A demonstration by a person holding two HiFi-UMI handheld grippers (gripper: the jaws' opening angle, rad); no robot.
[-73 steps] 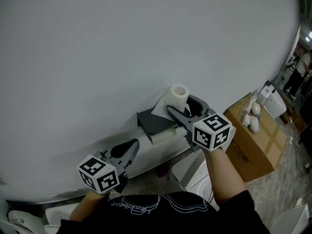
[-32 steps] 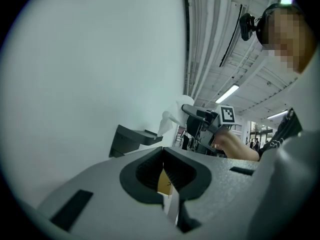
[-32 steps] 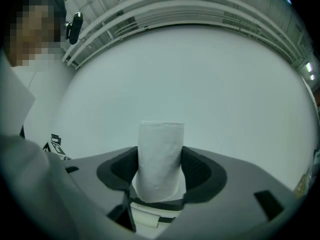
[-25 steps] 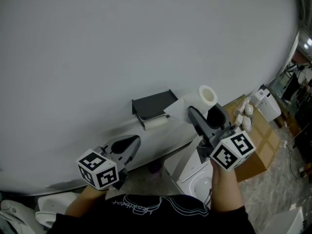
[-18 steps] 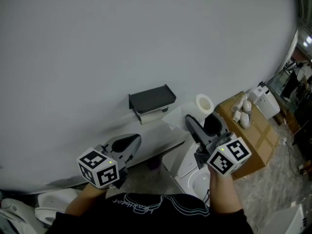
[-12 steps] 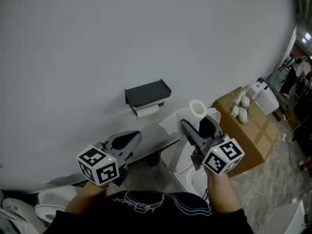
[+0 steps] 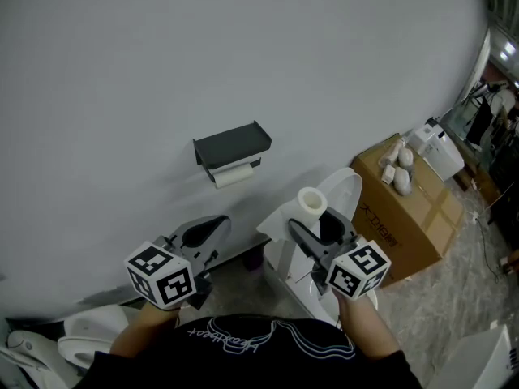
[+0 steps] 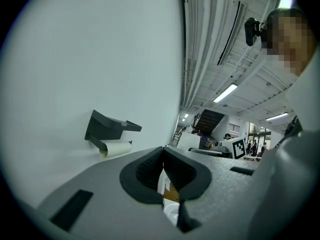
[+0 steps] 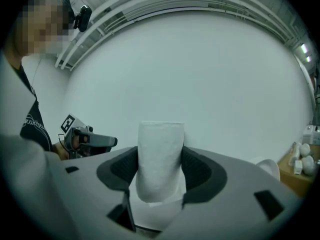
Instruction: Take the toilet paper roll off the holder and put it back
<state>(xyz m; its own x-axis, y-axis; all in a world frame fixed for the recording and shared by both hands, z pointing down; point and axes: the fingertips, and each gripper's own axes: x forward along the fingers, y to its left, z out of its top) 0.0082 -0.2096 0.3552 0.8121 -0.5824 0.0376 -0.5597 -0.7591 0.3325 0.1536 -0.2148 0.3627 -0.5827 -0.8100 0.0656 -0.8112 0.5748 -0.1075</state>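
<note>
The white toilet paper roll (image 7: 312,203) stands upright between the pads of my right gripper (image 7: 313,222), which is shut on it, low and right of the holder. From the right gripper view the roll (image 9: 160,156) fills the gap of the right gripper (image 9: 160,170), with a loose sheet hanging below. The dark grey holder (image 7: 232,146) is fixed to the wall, with a white cylinder (image 7: 236,175) still under its shelf. My left gripper (image 7: 212,226) hangs below the holder, shut and holding nothing. The left gripper view shows the left gripper (image 8: 164,167) with its pads touching, and the holder (image 8: 107,126) up left.
A white toilet (image 7: 345,191) with its lid raised stands behind the roll. A cardboard box (image 7: 413,209) with white items (image 7: 397,170) on top sits to the right, with a white appliance (image 7: 436,144) beyond it. Another toilet (image 7: 77,339) is at bottom left.
My right gripper has carried the roll away from the holder, down and towards the person. The left gripper has stayed low and shut.
</note>
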